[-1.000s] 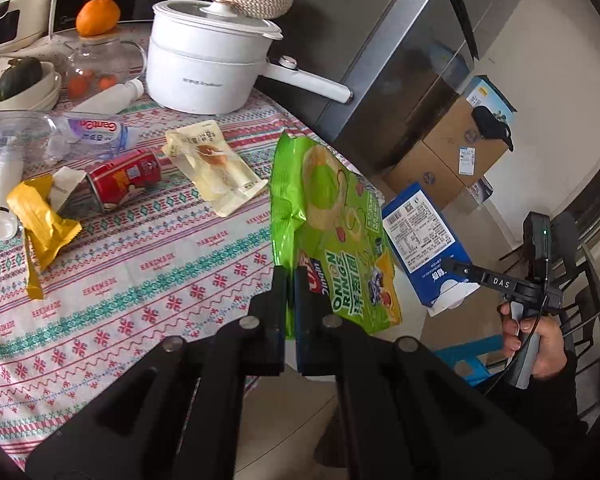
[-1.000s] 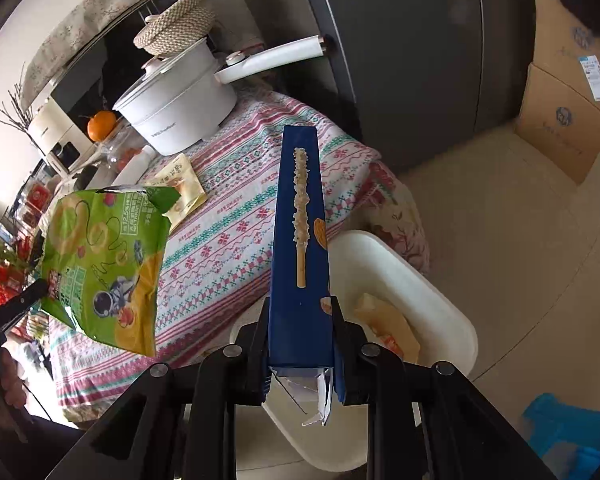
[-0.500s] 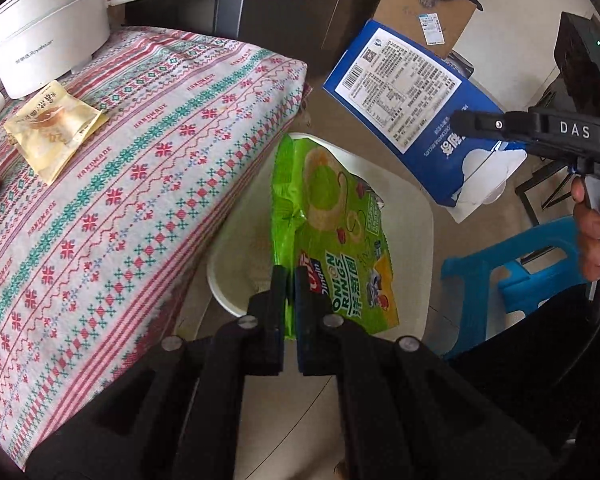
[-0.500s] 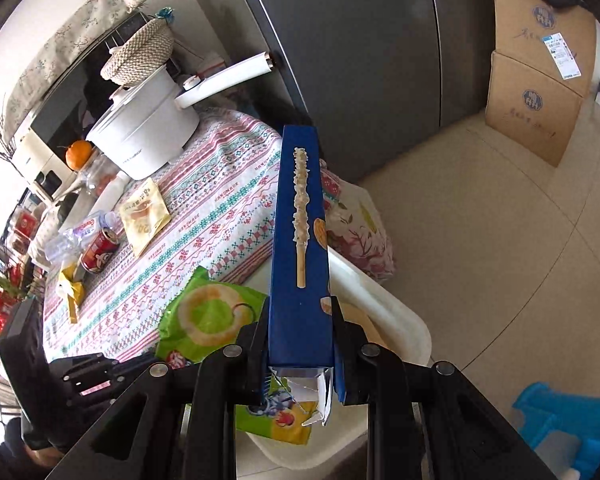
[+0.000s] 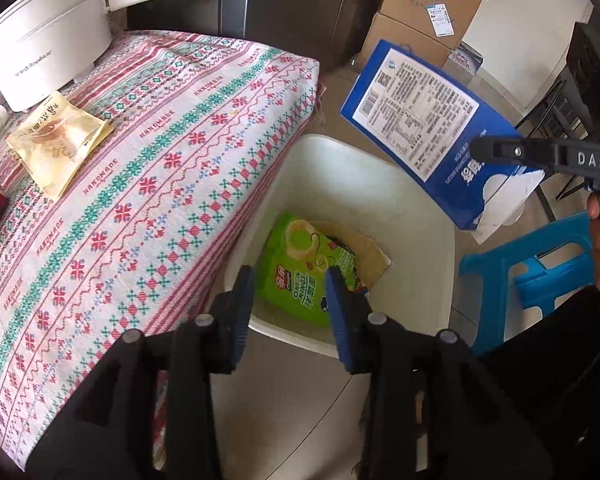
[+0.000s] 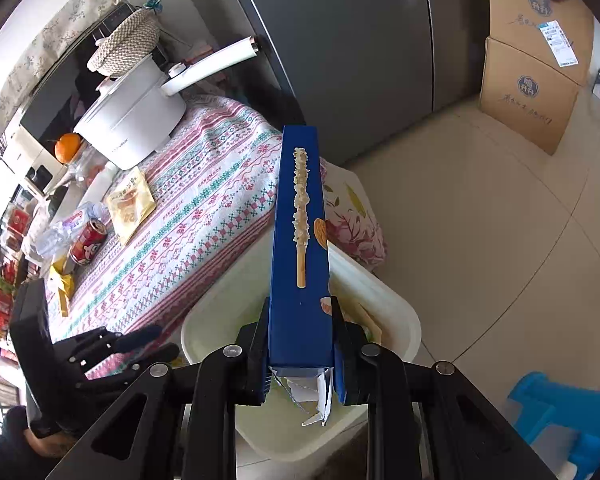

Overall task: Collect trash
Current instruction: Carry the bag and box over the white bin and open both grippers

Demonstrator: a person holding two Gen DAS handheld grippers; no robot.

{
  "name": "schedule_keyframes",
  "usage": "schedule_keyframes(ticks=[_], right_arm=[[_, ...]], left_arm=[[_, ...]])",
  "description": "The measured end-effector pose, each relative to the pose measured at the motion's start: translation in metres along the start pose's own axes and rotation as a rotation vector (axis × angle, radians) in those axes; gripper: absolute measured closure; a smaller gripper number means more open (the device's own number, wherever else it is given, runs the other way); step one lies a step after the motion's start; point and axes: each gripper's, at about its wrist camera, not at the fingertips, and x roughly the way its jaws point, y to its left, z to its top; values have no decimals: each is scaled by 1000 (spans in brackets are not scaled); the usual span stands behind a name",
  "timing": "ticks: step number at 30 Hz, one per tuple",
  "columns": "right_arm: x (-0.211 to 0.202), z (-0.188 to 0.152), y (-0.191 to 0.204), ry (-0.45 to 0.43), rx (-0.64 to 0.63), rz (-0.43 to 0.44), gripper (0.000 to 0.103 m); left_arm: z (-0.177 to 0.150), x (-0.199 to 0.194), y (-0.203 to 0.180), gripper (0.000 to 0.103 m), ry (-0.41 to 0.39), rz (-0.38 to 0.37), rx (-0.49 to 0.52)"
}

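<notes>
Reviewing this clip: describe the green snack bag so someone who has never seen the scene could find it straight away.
Start at the table with the patterned tablecloth; beside its edge, on the floor, stands a white bin. Inside lies the green snack bag, partly covering a tan piece of trash. It is the only bright green item, printed with onion rings, unlike the blue box held above.

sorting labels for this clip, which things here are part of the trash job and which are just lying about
Part of the job:
- green snack bag, in the white bin
- blue box, in the right tongs
- yellow wrapper
- red can

Just lying about:
- white pot
- orange
- blue stool
- cardboard boxes
</notes>
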Motion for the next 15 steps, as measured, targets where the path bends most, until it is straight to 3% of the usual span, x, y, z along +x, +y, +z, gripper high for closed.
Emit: schedule_keyframes(ticks=[4,10,15], right_arm=[[19,-8,8,93,-50,-43,79],[66,-25,14,283,-62,-32,79],[91,-33,26,369,-78,-28,76]], left_arm=[[2,-23,16,53,-39,35,-26],[0,-49,47,44,-70,48,-106],[-5,-68,67,34,-93,61,-157]])
